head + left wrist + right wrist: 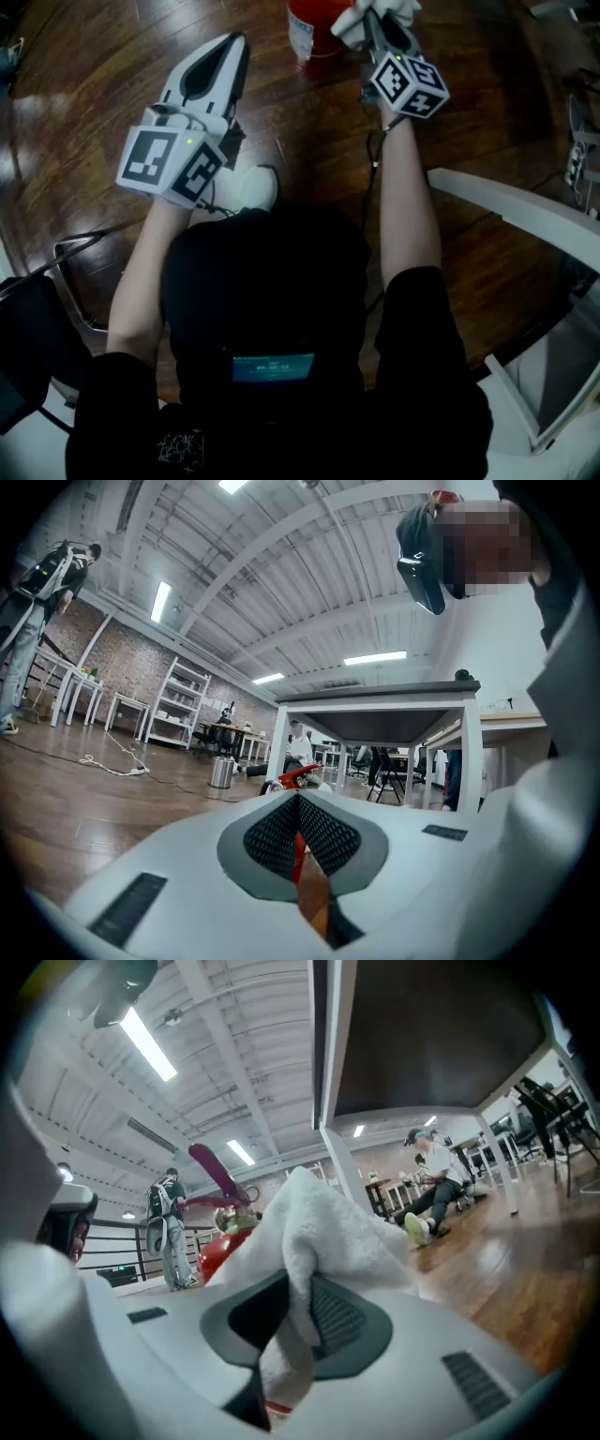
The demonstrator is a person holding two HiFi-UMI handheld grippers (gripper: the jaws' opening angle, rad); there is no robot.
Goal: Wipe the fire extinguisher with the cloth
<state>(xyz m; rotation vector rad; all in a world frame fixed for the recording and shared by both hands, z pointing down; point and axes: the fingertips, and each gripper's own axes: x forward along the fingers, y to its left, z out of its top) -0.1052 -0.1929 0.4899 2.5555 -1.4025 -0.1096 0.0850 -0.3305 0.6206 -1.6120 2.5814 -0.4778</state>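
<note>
A red fire extinguisher stands on the wooden floor at the top of the head view. My right gripper hovers just to its right, shut on a white cloth that bunches over the jaw tips. In the right gripper view the cloth is pinched in the right gripper, and the extinguisher with its handle rises close behind on the left. My left gripper hangs left of the extinguisher, shut and holding nothing. In its own view the left gripper points low across the floor at the extinguisher.
A white table frame runs along the right. A white shoe rests on the floor below the left gripper, and a metal chair frame stands at the left. A white table, a metal bin and people are farther off.
</note>
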